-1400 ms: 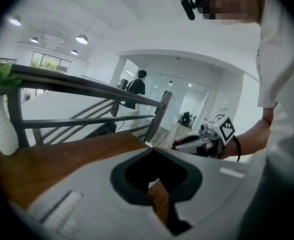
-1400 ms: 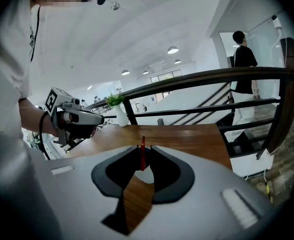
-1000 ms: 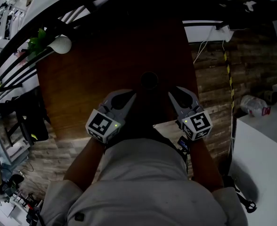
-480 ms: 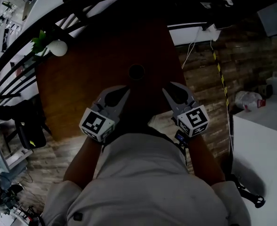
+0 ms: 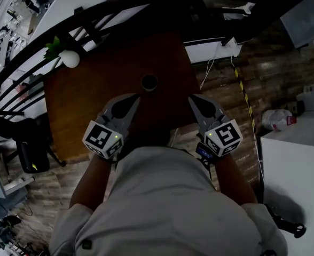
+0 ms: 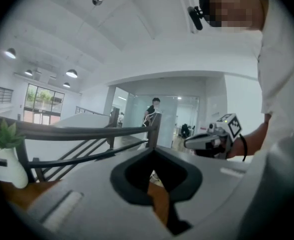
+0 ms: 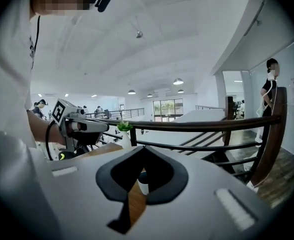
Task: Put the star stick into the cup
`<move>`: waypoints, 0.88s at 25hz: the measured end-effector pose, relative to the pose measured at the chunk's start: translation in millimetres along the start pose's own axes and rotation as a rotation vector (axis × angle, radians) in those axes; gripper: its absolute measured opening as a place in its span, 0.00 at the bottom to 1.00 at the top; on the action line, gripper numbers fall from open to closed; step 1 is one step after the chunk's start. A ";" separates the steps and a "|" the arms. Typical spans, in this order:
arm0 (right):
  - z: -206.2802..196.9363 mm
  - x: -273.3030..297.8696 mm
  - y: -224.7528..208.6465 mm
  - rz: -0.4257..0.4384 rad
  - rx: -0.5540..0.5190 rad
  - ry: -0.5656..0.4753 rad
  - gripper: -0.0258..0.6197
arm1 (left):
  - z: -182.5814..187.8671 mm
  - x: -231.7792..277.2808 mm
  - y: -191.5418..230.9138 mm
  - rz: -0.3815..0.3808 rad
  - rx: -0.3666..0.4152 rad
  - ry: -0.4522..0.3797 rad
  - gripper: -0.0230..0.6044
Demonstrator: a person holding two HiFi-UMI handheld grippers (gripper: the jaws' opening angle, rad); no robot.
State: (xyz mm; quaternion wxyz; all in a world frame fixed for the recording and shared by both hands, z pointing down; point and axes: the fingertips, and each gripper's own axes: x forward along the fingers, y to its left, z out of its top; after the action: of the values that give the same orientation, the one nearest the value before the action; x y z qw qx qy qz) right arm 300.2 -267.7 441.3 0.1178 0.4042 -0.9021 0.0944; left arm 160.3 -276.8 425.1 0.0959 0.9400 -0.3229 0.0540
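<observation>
While the left gripper (image 5: 130,98) and right gripper (image 5: 194,100) hang above the table (image 5: 87,105), jaws pressed together and empty, the cup (image 5: 149,82) stands just beyond, between them.

The left claw (image 6: 154,151), its jaws pressed tip to tip with nothing between them, points over the brown worktop (image 6: 160,202) toward a dark railing (image 6: 87,130), a white plant vase (image 6: 8,170) at left and the hand-held right claw (image 6: 191,143) at right.

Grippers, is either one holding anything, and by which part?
Nothing is held. The left gripper and right gripper are both shut and empty; the cup stands apart from both.
</observation>
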 end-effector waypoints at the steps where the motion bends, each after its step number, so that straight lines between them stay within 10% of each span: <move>1: 4.9 -4.7 1.4 -0.001 -0.003 -0.014 0.05 | 4.1 -0.6 -4.9 -0.001 0.005 -0.008 0.04; 22: 13.9 -28.3 60.0 -0.019 -0.004 -0.061 0.05 | 27.6 -39.7 -52.8 -0.113 0.040 -0.035 0.04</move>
State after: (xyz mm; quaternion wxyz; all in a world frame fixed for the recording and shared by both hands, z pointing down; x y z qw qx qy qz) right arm 271.5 -212.1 415.4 0.0921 0.4151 -0.9017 0.0790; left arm 162.8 -218.2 384.0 0.0745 0.9593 -0.2698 0.0384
